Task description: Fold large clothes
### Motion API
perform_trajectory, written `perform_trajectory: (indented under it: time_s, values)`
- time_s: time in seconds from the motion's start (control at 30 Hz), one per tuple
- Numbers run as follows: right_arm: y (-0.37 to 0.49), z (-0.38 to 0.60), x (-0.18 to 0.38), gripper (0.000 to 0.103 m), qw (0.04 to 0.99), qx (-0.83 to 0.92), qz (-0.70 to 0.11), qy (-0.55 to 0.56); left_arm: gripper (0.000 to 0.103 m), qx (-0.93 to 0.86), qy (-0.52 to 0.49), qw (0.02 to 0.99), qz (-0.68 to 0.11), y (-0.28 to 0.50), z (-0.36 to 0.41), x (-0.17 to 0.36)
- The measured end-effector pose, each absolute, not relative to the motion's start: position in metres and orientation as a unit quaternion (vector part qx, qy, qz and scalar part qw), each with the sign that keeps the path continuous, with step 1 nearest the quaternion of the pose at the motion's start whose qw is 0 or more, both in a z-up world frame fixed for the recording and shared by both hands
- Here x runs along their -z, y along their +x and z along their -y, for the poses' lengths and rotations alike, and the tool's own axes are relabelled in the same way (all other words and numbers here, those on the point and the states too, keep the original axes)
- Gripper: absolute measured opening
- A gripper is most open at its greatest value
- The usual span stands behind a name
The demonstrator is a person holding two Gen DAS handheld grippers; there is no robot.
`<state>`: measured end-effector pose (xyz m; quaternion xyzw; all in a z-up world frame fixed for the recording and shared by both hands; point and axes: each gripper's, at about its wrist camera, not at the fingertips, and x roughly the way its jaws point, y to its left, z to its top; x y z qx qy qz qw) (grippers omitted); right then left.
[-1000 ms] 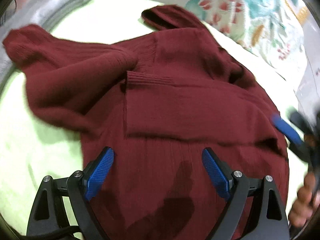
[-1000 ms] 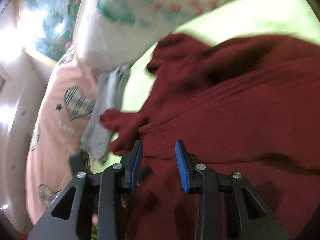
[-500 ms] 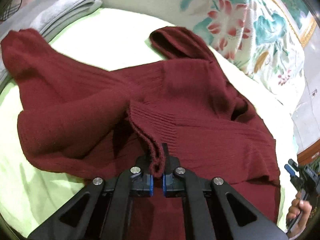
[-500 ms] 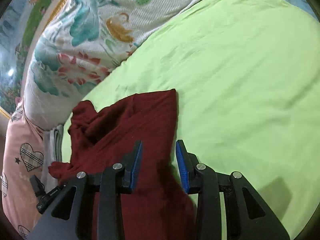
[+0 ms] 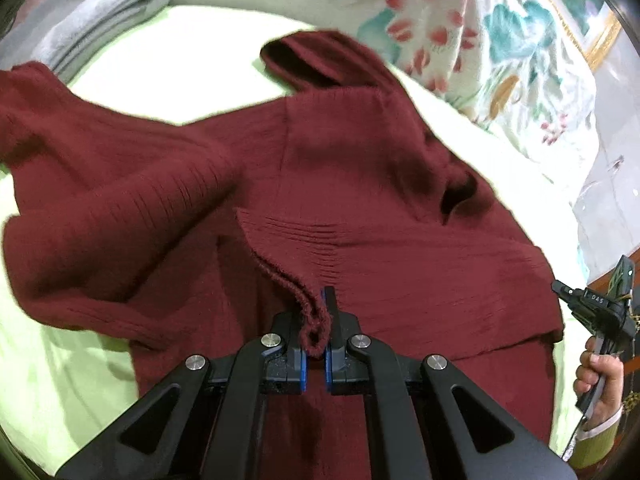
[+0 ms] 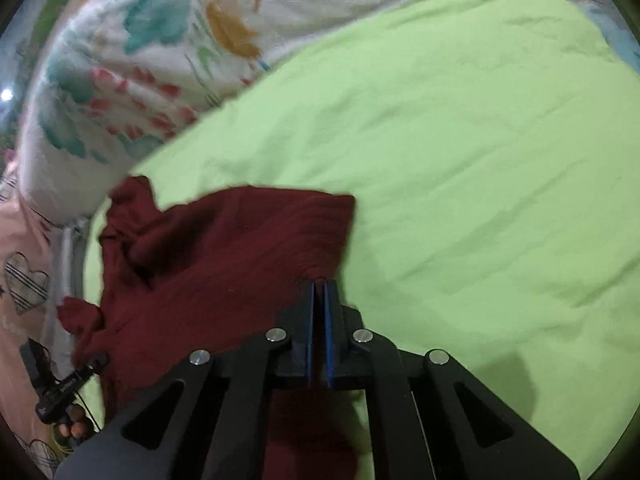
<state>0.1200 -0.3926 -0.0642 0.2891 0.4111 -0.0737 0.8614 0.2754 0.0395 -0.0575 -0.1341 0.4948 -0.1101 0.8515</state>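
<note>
A dark red knitted sweater (image 5: 360, 184) lies spread on a light green bedsheet (image 5: 48, 368). My left gripper (image 5: 316, 320) is shut on the ribbed cuff of a sleeve (image 5: 296, 280) folded over the body. In the right wrist view the sweater (image 6: 224, 256) lies at the left, and my right gripper (image 6: 319, 292) is shut on its edge near a corner. The right gripper's body also shows at the right edge of the left wrist view (image 5: 600, 312).
A folded grey garment (image 5: 92, 28) lies at the far left. A floral pillow (image 5: 480, 40) lines the far side, also in the right wrist view (image 6: 160, 60). A pink heart-print pillow (image 6: 24, 280) is at the left. Bare green sheet (image 6: 480, 180) stretches right.
My left gripper closed on the sleeve cuff and lifted it slightly. My right gripper swung to the sweater's edge and closed on it.
</note>
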Motion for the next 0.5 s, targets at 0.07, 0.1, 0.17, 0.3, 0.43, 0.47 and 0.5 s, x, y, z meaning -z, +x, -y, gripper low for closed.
perform_trajectory:
  time_s: [0.07,0.1,0.17,0.3,0.43,0.47,0.5]
  values:
    - [0.120,0.390,0.072,0.008,0.855,0.089,-0.428,0.280,0.004,0.103,-0.131,0.845,-0.507,0.277,-0.039,0.066]
    - [0.115,0.384,0.068,0.009,0.861,0.092,-0.419,0.274,0.004,0.103,-0.134,0.845,-0.508,0.276,-0.041,0.067]
    - [0.104,0.369,0.055,0.009,0.878,0.090,-0.393,0.259,0.004,0.103,-0.137,0.848,-0.502,0.273,-0.047,0.065]
    - [0.092,0.331,0.042,0.011,0.900,0.043,-0.361,0.241,0.004,0.084,-0.141,0.853,-0.495,0.273,-0.059,0.063]
    - [0.107,0.309,0.076,0.011,0.874,0.021,-0.425,0.236,0.005,0.085,-0.139,0.849,-0.503,0.271,-0.064,0.064]
    - [0.108,0.310,0.085,0.011,0.865,0.028,-0.437,0.244,0.005,0.090,-0.140,0.849,-0.502,0.267,-0.064,0.061]
    - [0.102,0.311,0.085,0.011,0.866,0.020,-0.423,0.265,0.006,0.097,-0.141,0.850,-0.498,0.260,-0.065,0.057]
